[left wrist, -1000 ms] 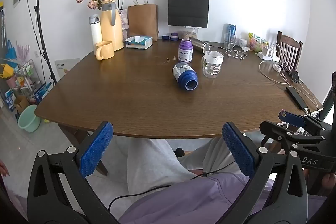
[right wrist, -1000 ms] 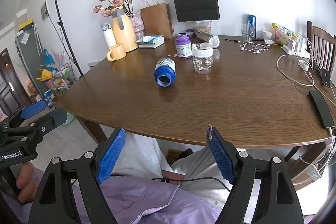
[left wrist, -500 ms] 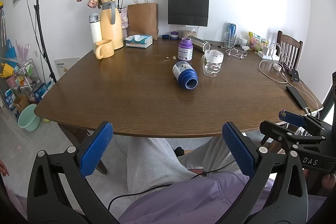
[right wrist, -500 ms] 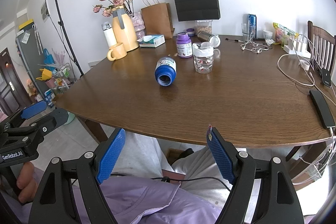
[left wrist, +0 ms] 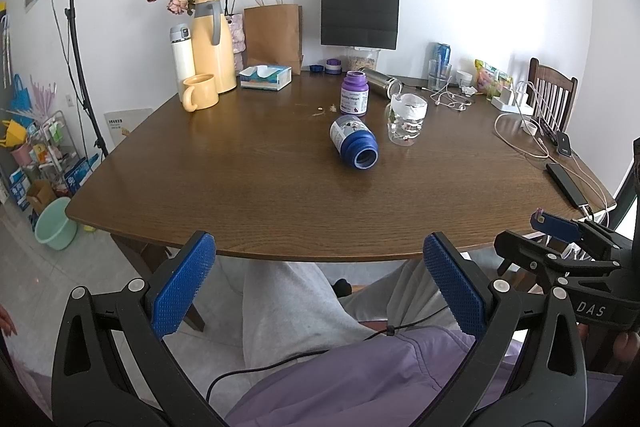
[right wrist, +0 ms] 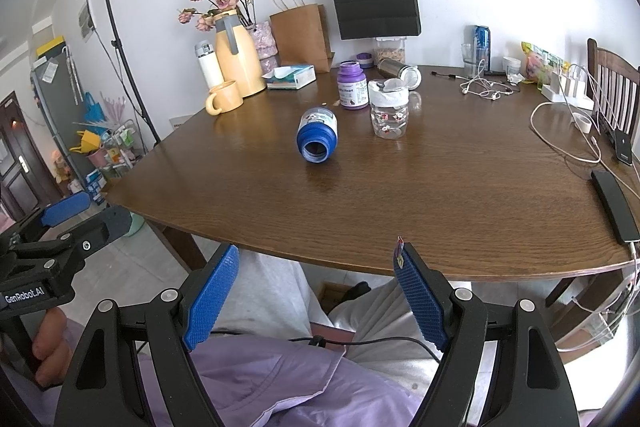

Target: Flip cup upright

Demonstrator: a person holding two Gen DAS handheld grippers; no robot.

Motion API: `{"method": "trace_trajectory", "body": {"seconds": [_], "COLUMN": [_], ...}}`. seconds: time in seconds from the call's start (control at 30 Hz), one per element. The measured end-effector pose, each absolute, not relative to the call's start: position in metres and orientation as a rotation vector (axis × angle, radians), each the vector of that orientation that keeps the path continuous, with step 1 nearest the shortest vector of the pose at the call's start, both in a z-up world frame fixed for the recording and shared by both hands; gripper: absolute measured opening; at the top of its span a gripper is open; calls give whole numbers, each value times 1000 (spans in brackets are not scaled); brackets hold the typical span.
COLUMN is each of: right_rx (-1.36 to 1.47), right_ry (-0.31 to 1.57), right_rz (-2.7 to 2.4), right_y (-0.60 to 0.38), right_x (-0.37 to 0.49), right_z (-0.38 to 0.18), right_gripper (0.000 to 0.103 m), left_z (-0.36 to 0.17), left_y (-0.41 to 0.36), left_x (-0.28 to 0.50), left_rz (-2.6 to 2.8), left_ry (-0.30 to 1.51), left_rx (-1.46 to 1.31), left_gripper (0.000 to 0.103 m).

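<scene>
Two sets of tongs wait short of the big dark-brown wooden bench (left wrist: 248,195), both spread wide w/ nothing between the blue pads: left tongs (left wrist: 316,287), right tongs (right wrist: 316,295), prob. held back over the lap until a reach begins. Mid-bench, well apart from both, the small blue plastic cup w/ white label (right wrist: 317,139) lies on its side, open mouth facing the person, just beside a clear upright jar (right wrist: 389,115), so there's room to tip it up.
</scene>
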State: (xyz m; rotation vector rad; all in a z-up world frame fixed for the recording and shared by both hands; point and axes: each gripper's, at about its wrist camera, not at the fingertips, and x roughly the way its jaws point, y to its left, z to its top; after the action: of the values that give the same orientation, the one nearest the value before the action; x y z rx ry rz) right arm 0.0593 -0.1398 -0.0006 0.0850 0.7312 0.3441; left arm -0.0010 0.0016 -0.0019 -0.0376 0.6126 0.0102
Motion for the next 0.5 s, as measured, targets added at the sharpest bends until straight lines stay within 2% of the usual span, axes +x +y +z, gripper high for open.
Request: {"method": "trace_trajectory", "body": {"seconds": [0.5], "right_rx": [86], "right_ry": [726], "right_rz": [350], "right_y": [-143], "right_x": [59], "right_z": [0], "right_gripper": [84], "left_z": [-2], "left_y": [2], "left_x": [-1], "left_rz": [10], "left_ry": [615], "left_rx": [-37], "left_gripper": [103]}}
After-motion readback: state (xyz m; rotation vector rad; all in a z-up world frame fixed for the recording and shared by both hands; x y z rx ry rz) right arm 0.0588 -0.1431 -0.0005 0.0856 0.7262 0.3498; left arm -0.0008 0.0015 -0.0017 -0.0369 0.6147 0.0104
